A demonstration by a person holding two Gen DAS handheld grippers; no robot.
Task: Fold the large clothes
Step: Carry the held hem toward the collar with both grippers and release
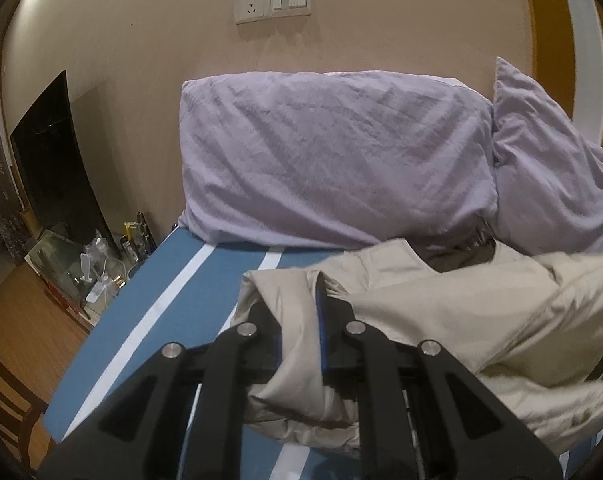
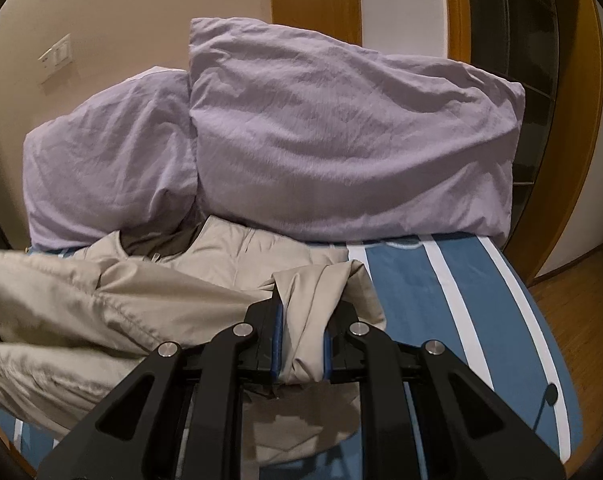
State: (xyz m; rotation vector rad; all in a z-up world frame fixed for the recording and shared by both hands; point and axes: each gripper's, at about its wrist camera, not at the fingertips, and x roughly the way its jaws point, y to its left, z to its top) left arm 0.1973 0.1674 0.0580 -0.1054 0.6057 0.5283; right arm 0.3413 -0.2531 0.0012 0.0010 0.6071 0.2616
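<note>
A large beige padded jacket (image 1: 441, 312) lies bunched on the blue bed with white stripes (image 1: 173, 312). My left gripper (image 1: 299, 320) is shut on a fold at the jacket's left edge, with fabric draped between the blue-padded fingers. In the right wrist view the same jacket (image 2: 121, 300) spreads to the left, its dark-lined collar toward the pillows. My right gripper (image 2: 301, 320) is shut on a bunched fold at the jacket's right edge, over the bed (image 2: 441, 312).
Two lilac pillows (image 1: 333, 160) (image 2: 341, 152) lean against the beige wall at the bed's head. A low table with bottles and clutter (image 1: 97, 264) and a dark screen (image 1: 53, 160) stand left of the bed. A wooden door frame (image 2: 573, 160) and wood floor are to the right.
</note>
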